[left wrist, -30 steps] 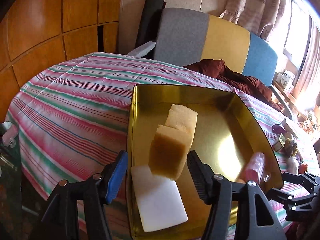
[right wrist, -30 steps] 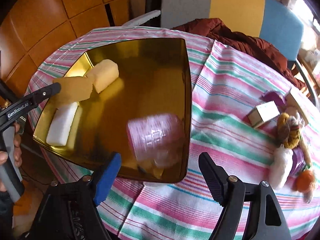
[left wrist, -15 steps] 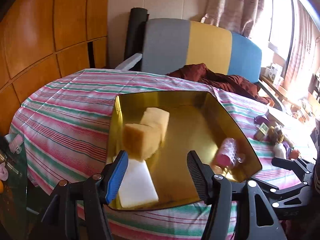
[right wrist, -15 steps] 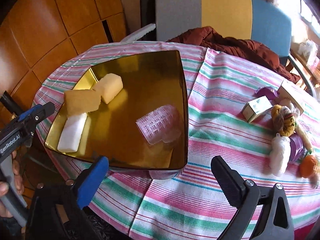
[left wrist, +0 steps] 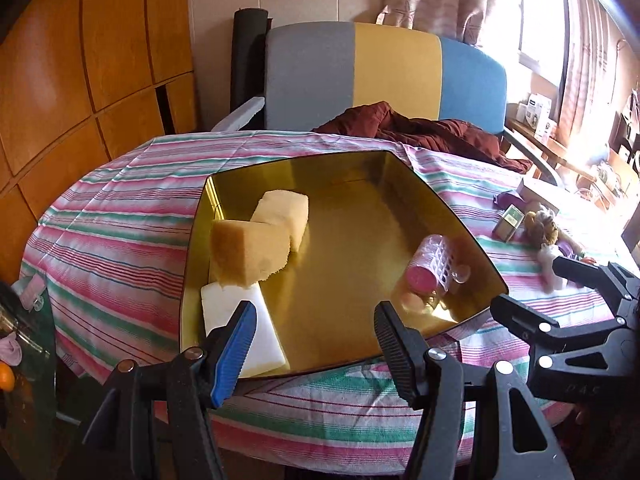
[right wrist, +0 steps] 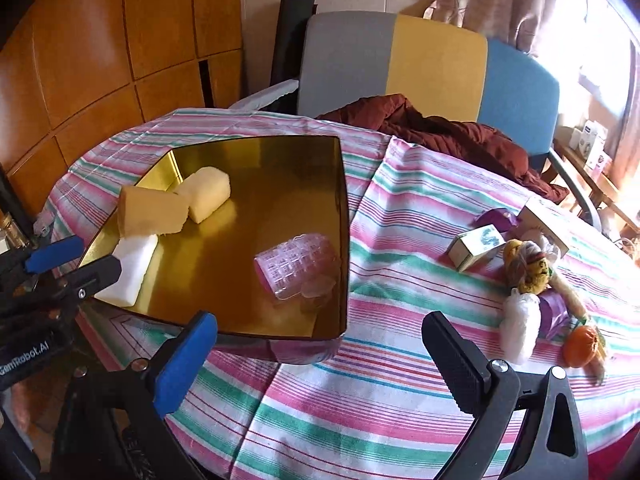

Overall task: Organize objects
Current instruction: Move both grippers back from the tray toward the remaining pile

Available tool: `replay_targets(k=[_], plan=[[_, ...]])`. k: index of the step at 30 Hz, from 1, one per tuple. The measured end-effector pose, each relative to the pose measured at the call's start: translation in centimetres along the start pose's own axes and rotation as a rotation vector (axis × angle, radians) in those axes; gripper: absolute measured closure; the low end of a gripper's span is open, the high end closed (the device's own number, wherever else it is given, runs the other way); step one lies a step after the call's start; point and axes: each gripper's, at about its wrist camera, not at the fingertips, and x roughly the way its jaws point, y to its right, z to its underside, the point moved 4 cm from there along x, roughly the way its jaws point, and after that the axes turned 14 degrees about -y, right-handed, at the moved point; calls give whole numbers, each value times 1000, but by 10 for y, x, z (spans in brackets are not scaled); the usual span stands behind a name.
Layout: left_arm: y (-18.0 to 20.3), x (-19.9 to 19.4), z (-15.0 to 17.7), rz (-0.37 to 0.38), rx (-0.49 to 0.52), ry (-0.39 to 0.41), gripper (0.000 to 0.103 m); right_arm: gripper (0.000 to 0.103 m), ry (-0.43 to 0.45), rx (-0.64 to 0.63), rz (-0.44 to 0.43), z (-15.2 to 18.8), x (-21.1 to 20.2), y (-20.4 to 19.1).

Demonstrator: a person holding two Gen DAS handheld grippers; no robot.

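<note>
A gold metal tray sits on the striped tablecloth. Along its left side lie a pale yellow sponge and a darker yellow sponge. The darker one leans partly on a white block. A pink hair roller lies near the tray's right wall. My left gripper hovers open at the tray's near edge, holding nothing. My right gripper stands wide open over the cloth in front of the tray, also holding nothing.
To the right on the cloth lie a small box, a yarn doll, a white fluffy piece, an orange ball and a purple item. A dark red garment drapes over the far table edge before a tri-colour chair.
The darker sponge, earlier in the air between my left fingers, now rests in the tray. The pink roller has settled. My right jaws have spread wider. Both grippers have drawn back from the tray.
</note>
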Motion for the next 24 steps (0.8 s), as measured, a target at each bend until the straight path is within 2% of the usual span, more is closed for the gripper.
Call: replay_targets(k=[9, 13, 20, 22, 24], plan=[[14, -1, 2, 27, 41, -12, 41, 0, 16, 79, 36, 1, -6, 31], [19, 2, 3, 51, 51, -25, 41, 0, 19, 123, 82, 2, -8, 50], [28, 7, 8, 110, 63, -58, 40, 0, 21, 176, 111, 7, -11, 78], [29, 8, 9, 121, 63, -65, 39, 0, 17, 191, 117, 9, -12, 85], [31, 9, 9, 130, 62, -70, 34, 0, 15, 195, 137, 10, -13, 94]])
